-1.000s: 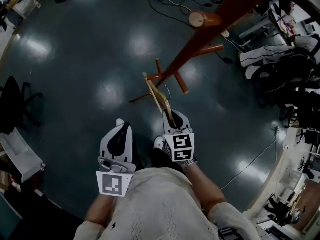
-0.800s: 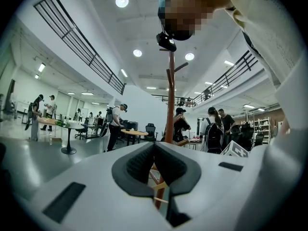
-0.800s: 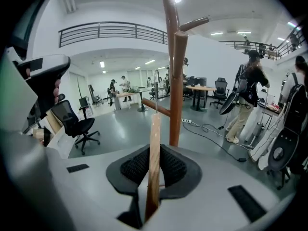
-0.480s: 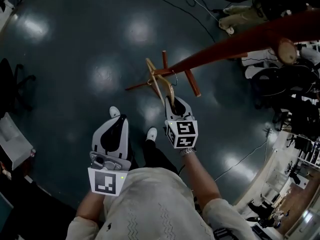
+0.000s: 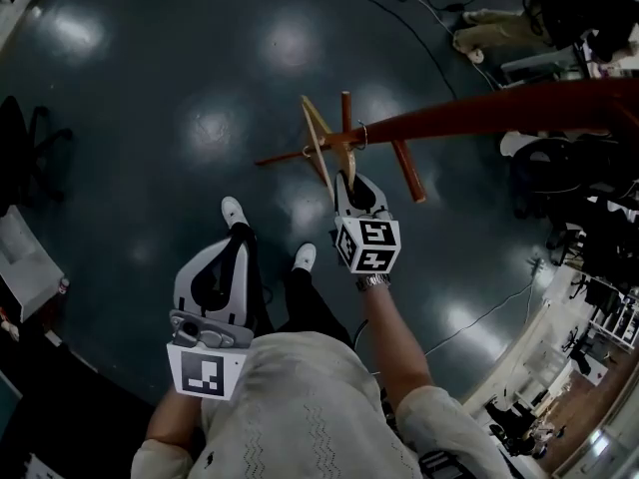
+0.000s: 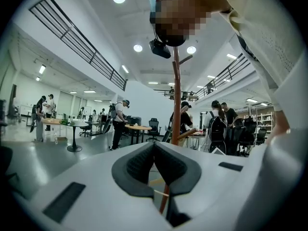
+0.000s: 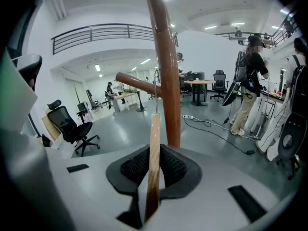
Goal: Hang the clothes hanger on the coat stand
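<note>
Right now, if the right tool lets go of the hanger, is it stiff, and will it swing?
Probably stiff: the hanger looks like wood and runs straight from the right tool. Likely light: one end grip carries it. On its thin wire hook it may swing near the stand.

Tan wooden hanger (image 5: pixel 318 140), red-brown coat stand (image 5: pixel 479 116)

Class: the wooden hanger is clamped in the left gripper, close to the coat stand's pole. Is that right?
No. The right gripper clamps the wooden hanger, as the right gripper view shows; it is close to the coat stand's pole.
</note>
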The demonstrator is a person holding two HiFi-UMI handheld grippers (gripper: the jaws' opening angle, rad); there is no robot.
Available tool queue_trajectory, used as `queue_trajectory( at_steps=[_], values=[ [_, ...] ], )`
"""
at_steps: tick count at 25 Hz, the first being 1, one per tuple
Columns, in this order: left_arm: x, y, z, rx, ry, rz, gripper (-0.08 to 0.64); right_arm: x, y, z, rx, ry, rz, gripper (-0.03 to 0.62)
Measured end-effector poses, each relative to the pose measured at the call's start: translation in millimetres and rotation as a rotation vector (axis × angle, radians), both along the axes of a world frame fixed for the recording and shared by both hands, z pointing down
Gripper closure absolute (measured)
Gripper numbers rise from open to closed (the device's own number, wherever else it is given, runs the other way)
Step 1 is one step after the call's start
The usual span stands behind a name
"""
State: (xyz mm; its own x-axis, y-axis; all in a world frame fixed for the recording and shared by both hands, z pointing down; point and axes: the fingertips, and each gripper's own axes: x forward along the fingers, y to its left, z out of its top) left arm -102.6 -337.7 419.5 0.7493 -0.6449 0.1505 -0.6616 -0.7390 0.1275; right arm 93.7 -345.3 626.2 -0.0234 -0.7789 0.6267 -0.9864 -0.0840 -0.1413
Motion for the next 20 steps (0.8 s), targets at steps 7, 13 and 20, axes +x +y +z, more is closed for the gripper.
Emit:
queue_trajectory(
  at_steps=[7, 13, 20],
  values=[
    [-2.3, -12.0, 5.5, 0.008, -0.026, -0.016, 0.548, 0.6, -7.7, 14.5, 0.018, -0.013, 0.007, 0.523],
    [-3.5, -20.6, 5.6, 0.029, -0.032, -0.029, 0.548, 1.0, -9.7, 25.8, 0.057, 0.005, -0.004, 0.523],
    [1.7, -14.4, 14.9, 0.022, -0.057, -0.001, 0.548, 6.6, -12.5, 33.0, 0.083, 0.034, 0.034, 0.523]
  ],
)
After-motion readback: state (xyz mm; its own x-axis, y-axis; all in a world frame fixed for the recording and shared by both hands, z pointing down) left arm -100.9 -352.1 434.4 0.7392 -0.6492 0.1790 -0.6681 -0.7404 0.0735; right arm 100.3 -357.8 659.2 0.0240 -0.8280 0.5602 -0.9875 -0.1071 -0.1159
